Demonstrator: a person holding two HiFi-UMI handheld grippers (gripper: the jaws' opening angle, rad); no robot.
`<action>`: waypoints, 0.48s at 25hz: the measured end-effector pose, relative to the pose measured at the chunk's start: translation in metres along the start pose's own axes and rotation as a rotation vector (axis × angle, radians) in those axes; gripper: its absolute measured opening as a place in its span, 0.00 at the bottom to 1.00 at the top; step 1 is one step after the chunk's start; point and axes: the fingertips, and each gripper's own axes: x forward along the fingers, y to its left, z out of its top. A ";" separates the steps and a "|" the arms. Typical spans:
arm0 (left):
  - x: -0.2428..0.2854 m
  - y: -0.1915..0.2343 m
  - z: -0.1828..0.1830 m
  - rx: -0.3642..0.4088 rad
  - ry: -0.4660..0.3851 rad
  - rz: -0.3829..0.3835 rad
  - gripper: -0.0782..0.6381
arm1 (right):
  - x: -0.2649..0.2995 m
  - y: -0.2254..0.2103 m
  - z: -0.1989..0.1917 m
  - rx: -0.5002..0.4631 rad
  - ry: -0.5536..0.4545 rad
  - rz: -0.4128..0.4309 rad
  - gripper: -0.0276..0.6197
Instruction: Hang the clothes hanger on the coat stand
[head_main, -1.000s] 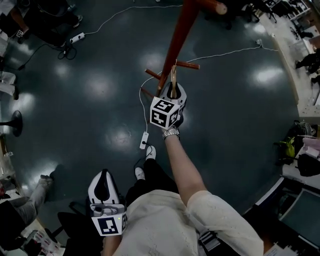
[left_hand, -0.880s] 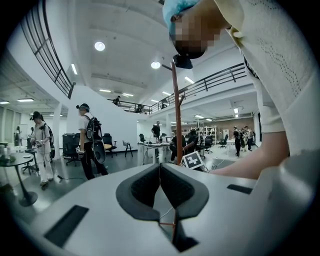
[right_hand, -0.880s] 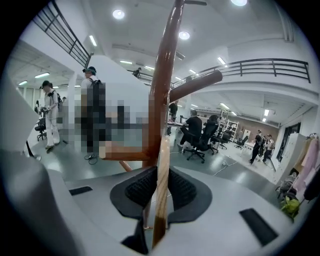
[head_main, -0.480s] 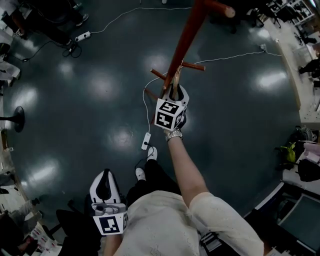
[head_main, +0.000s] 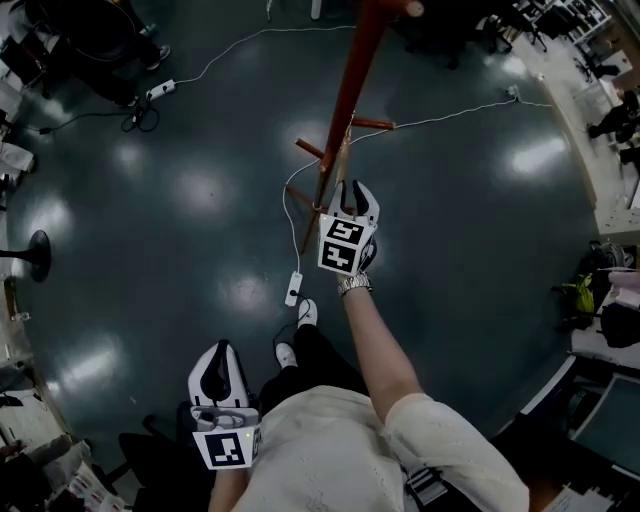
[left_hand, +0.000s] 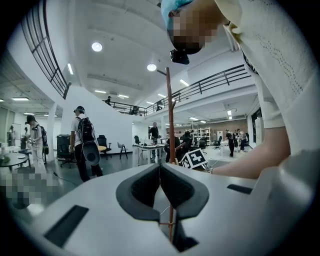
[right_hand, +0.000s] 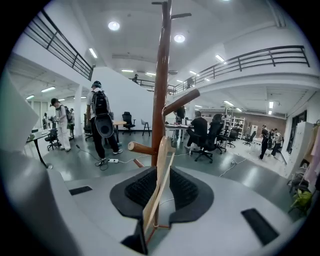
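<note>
The coat stand (head_main: 352, 75) is a red-brown pole with short pegs (head_main: 372, 124), leaning across the upper middle of the head view. My right gripper (head_main: 350, 188) is held out beside the pole's lower part, shut on a pale wooden clothes hanger (head_main: 341, 160). In the right gripper view the hanger (right_hand: 159, 180) stands tilted between the pads. Its top is close to a peg (right_hand: 141, 148) on the pole (right_hand: 161, 80); whether they touch is unclear. My left gripper (head_main: 220, 348) hangs low by the person's side. Its pads (left_hand: 150, 185) meet with nothing between them.
A white cable with a power strip (head_main: 291, 285) runs across the dark floor past the stand's foot. Desks and bags line the right edge (head_main: 605, 130). People (left_hand: 82, 145) and office chairs (right_hand: 207, 137) stand farther off in the hall.
My right gripper, still holding the hanger, has drawn slightly back toward the person and lower along the pole. The left gripper has hardly moved.
</note>
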 end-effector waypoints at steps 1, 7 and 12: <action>-0.003 -0.002 0.000 -0.002 -0.004 -0.013 0.13 | -0.007 -0.003 0.000 0.005 -0.004 -0.005 0.15; -0.029 -0.019 -0.003 -0.015 -0.047 -0.094 0.13 | -0.081 -0.003 -0.005 0.001 -0.040 0.046 0.15; -0.060 -0.027 0.000 -0.075 -0.054 -0.121 0.13 | -0.156 0.018 -0.016 -0.009 -0.052 0.147 0.14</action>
